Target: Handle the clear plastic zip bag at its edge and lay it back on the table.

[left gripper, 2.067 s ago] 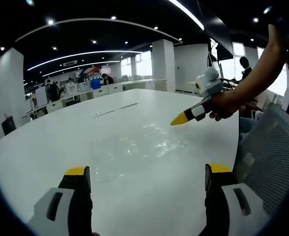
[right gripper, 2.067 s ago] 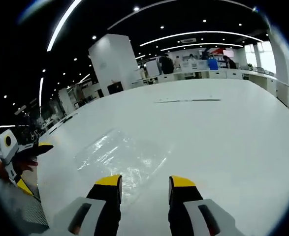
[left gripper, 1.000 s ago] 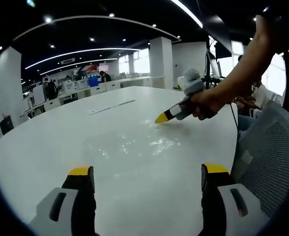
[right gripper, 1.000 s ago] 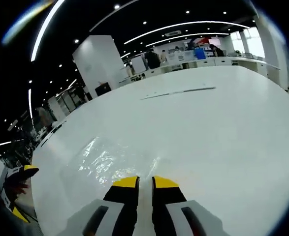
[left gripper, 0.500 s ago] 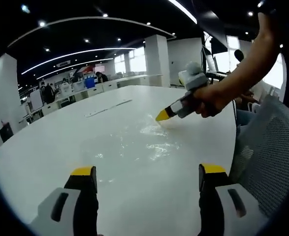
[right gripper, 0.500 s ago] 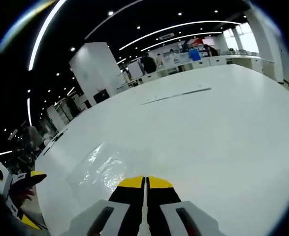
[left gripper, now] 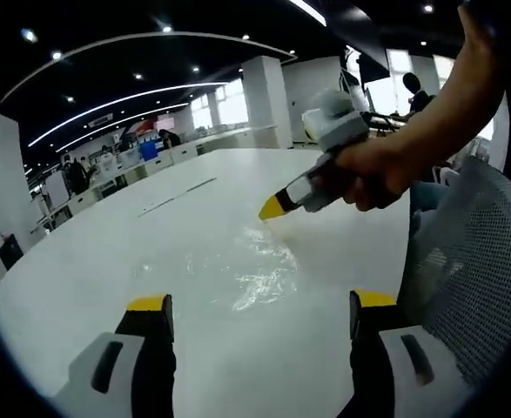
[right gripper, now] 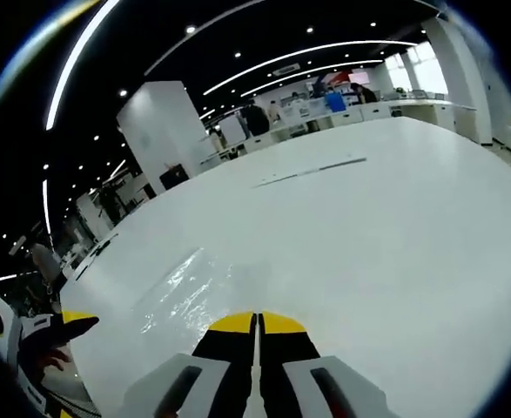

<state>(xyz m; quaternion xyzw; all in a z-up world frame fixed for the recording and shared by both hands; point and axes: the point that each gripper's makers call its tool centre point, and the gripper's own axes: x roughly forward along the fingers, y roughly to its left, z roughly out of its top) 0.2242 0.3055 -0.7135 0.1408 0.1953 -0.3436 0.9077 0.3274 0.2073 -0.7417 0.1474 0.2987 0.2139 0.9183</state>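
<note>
- Left gripper view: a large smooth white table (left gripper: 107,252) runs forward from the fingers under a dark ceiling with long curved light strips (left gripper: 142,39) and small spotlights; white square columns (left gripper: 259,91), windows and desks with people stand at the far side of the open-plan room.
- One clear plastic zip bag (left gripper: 238,266) lies ahead of the left gripper (left gripper: 253,315), between its two yellow-tipped black fingers (left gripper: 148,305). Most of it rests flat on the table; its far right edge is lifted at the tip of the right gripper (left gripper: 272,207).
- Left gripper: jaws stand wide apart, holding nothing, hanging short of the bag's near edge.
- Right gripper, held in a person's hand (left gripper: 368,174), comes in from the right. Its yellow tip appears pressed together at the bag's raised edge.
- One grey mesh chair back (left gripper: 468,279) stands just right of the left gripper's right finger, at the table's near edge.
- Right gripper view: the two yellow fingertips (right gripper: 277,323) are pressed together, with a thin pale line between them; whether that is bag film I cannot tell. The bag (right gripper: 181,292) spreads ahead and left.
- Table surface beyond and right of these fingers is bare, apart from one thin pale strip (right gripper: 312,171) well ahead.
- Left gripper (right gripper: 59,326) shows at lower left, beside the bag.
</note>
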